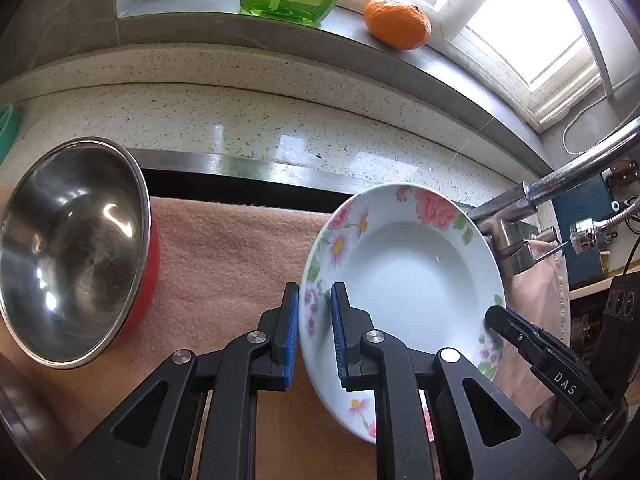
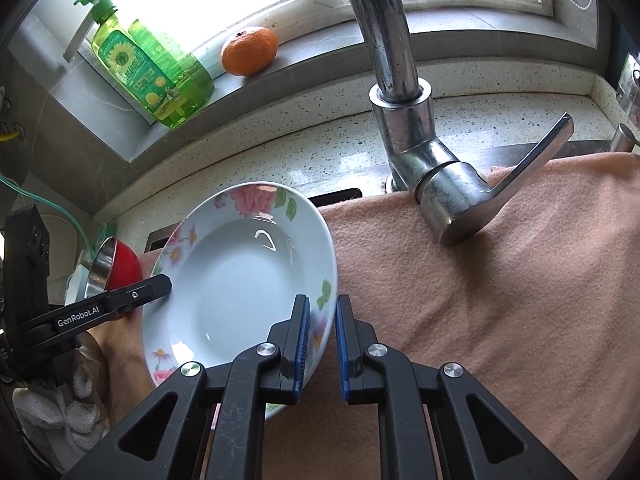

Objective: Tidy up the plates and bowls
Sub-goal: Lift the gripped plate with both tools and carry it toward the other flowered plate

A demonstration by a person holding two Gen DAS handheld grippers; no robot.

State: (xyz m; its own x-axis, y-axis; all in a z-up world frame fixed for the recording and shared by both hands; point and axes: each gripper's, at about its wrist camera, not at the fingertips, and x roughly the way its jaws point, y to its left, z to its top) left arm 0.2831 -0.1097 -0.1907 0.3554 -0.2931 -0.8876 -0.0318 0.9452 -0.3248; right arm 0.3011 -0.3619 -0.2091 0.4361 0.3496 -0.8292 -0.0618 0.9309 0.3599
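A white deep plate with pink flowers is held tilted over a peach towel. My left gripper is shut on the plate's left rim, which passes between the blue pads. My right gripper is shut on the opposite rim. Each gripper shows in the other's view: the right gripper at the plate's right edge, the left gripper at its left edge. A steel bowl with a red outside lies tipped on the towel to the left.
A chrome faucet with its lever rises just right of the plate. An orange and green soap bottles stand on the window sill behind the speckled counter. A white-gloved hand holds the left gripper.
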